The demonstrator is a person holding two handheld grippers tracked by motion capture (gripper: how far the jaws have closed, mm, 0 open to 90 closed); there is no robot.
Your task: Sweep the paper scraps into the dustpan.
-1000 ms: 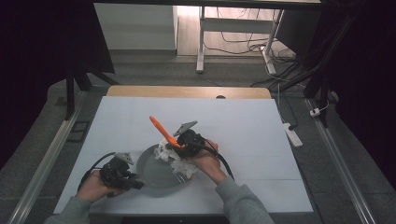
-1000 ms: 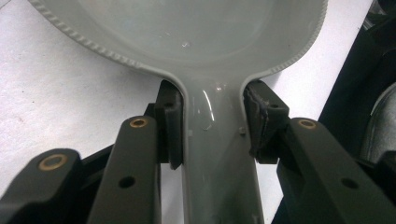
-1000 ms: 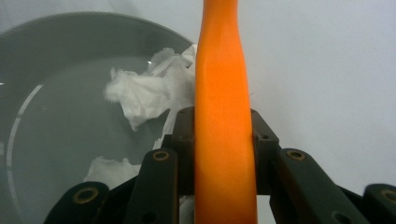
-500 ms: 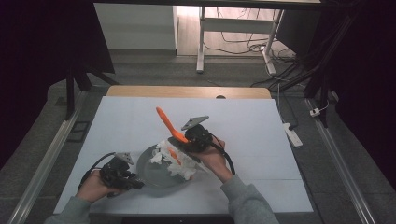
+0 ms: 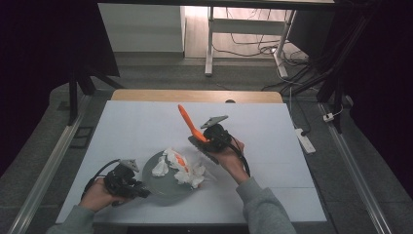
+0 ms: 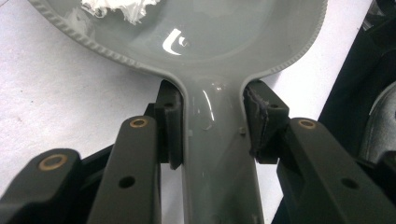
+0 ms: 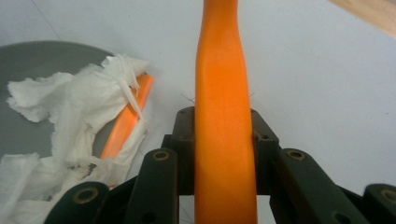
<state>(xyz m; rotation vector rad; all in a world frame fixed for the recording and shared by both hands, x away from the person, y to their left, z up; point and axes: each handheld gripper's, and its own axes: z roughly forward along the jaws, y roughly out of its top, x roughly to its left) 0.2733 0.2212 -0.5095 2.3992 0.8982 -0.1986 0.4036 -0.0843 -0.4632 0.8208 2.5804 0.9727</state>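
Brush [image 5: 187, 122], pinched in the right gripper's [image 5: 210, 139] jaws, has lifted off the pan [image 5: 165, 187] toward the tabletop [image 5: 272, 146]; scrubbing looks paused. Left gripper [image 5: 127, 183] jaws clamp the pan's handle [image 6: 217, 158].

Counter [image 5: 292, 146] bare across upper left, upper right & lower right of high view: free passage there. Centre-bottom blocked: grey pan [image 5: 163, 187] w/ crumpled tissue [image 5: 187, 170] heaped on its right rim, spilling toward right tongs [image 5: 197, 142]. Orange handle [image 5: 187, 119] sticks up mid-frame. Left tongs [image 5: 141, 191] occupy lower left.
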